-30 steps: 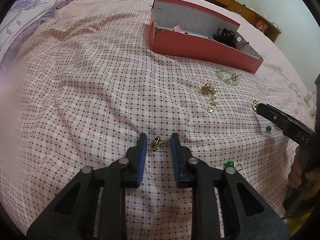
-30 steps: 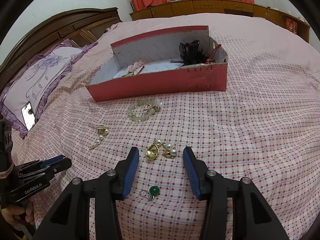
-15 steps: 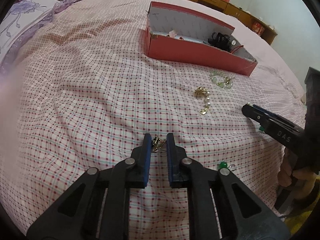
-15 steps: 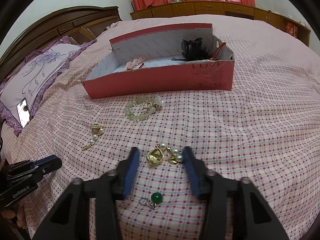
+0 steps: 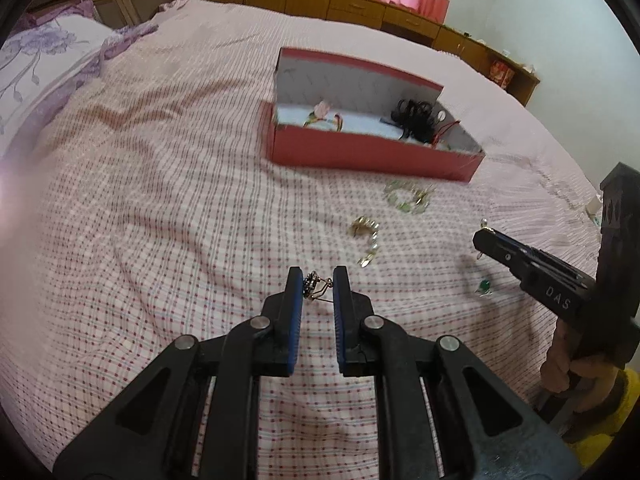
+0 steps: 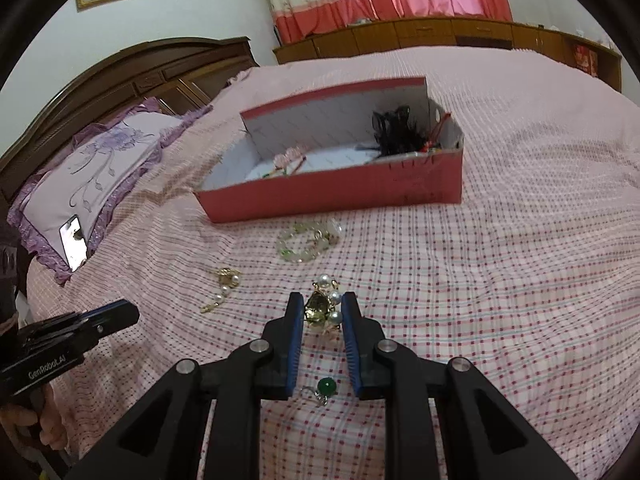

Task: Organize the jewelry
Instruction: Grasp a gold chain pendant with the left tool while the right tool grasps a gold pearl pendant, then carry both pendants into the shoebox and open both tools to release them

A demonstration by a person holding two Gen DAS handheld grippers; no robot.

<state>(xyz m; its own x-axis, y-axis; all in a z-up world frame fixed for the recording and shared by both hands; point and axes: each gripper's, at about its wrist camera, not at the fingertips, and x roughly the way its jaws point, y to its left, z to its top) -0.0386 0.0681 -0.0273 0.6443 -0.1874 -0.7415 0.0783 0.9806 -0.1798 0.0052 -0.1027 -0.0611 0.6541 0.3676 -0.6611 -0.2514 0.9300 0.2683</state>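
A green pendant (image 6: 326, 387) lay between the right gripper (image 6: 319, 316) arms; its fingers pinched a pearl brooch (image 6: 325, 308). The left gripper (image 5: 317, 286) clamped an earring (image 5: 314, 286). Beyond lay a bracelet (image 6: 308, 240), then the box (image 6: 332, 196).

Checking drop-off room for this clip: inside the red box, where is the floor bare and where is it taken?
In the red box, the middle floor is bare, between the pink flower piece and the black hair ties. Both ends are crowded.

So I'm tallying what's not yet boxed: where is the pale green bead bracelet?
The pale green bead bracelet lies on the checked bedspread just in front of the red box, beyond the right gripper and right of the gold pearl earring.
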